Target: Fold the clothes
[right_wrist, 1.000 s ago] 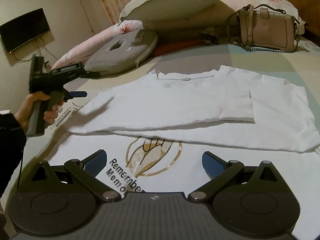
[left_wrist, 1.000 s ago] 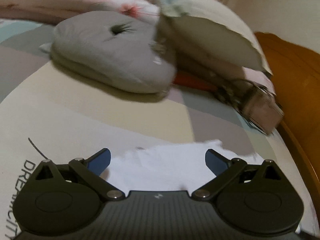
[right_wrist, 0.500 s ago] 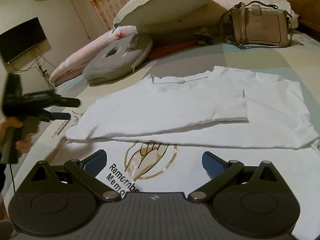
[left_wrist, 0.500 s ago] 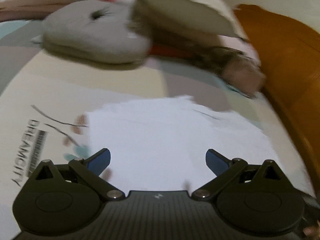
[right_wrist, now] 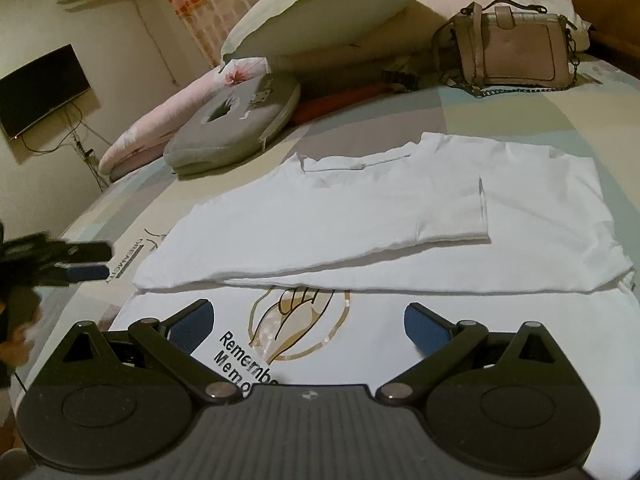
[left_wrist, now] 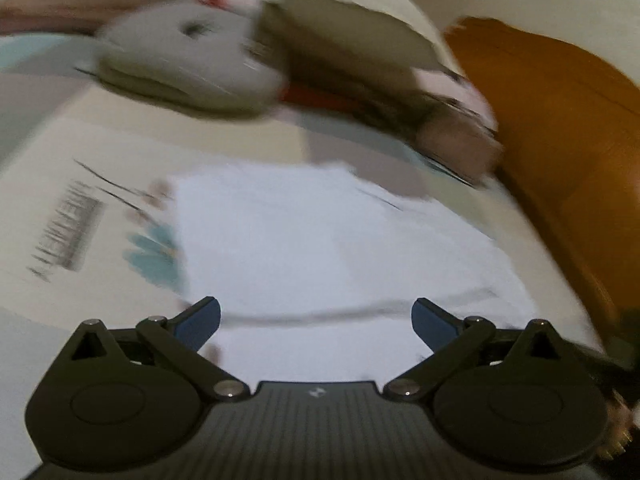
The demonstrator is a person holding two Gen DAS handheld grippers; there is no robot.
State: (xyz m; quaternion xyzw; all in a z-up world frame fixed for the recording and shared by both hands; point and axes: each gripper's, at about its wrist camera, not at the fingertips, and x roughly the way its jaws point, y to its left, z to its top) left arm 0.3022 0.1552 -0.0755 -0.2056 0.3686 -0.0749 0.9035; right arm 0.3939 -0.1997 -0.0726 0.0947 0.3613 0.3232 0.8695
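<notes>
We are looking at a white T-shirt (right_wrist: 400, 216) lying flat on the bed (right_wrist: 560, 120). Its long side is running left to right across our right camera's view. The neck opening is sitting at the far edge, pointing toward the pillows. The shirt is partly folded: one side is lying over the middle, with a short sleeve edge showing on top. Near us, a gold hand picture and black letters are showing on the front.

Our right gripper (right_wrist: 308, 318) is hanging just over the near part of the shirt with its blue fingers spread wide and holding nothing. Our left gripper (left_wrist: 316, 316) is also spread wide and empty, hovering over the shirt's white cloth (left_wrist: 312, 240); that view is blurry. In the right view the left gripper (right_wrist: 86, 262) is sitting off the shirt's left end.

A gray cushion (right_wrist: 236, 120), a big pillow (right_wrist: 320, 12) and a pink handbag (right_wrist: 516, 48) are resting at the far end of the bed.
</notes>
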